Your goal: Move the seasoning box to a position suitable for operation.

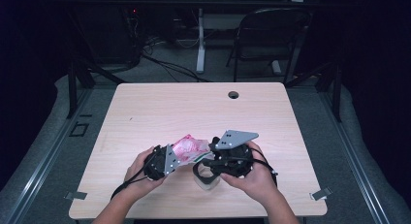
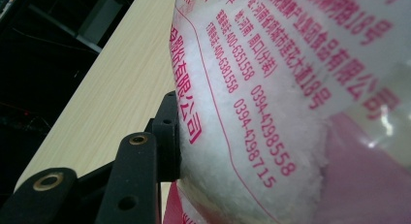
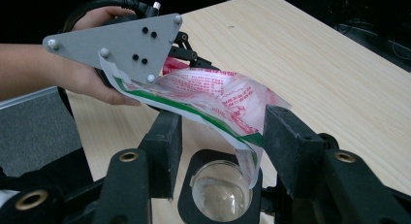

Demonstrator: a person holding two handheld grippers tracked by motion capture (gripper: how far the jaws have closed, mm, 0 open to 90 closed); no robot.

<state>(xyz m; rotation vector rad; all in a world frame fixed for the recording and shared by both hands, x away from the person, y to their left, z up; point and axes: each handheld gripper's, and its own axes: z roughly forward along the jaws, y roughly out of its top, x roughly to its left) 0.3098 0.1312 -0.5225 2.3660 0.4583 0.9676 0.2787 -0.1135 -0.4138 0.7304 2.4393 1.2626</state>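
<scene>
Under bag (image 3: 218, 100), perhaps a cup (image 3: 220, 190)

The high view looks forward and down from above the near edge of the table (image 1: 145, 107), far enough back to take in its whole top. The left gripper view sits hard against the printed bag (image 2: 271, 98), the table's edge slanting beside it. The right gripper view looks along its jaws, low over the table — sharing the bag (image 3: 218, 95) and the left gripper (image 3: 167, 64).
</scene>
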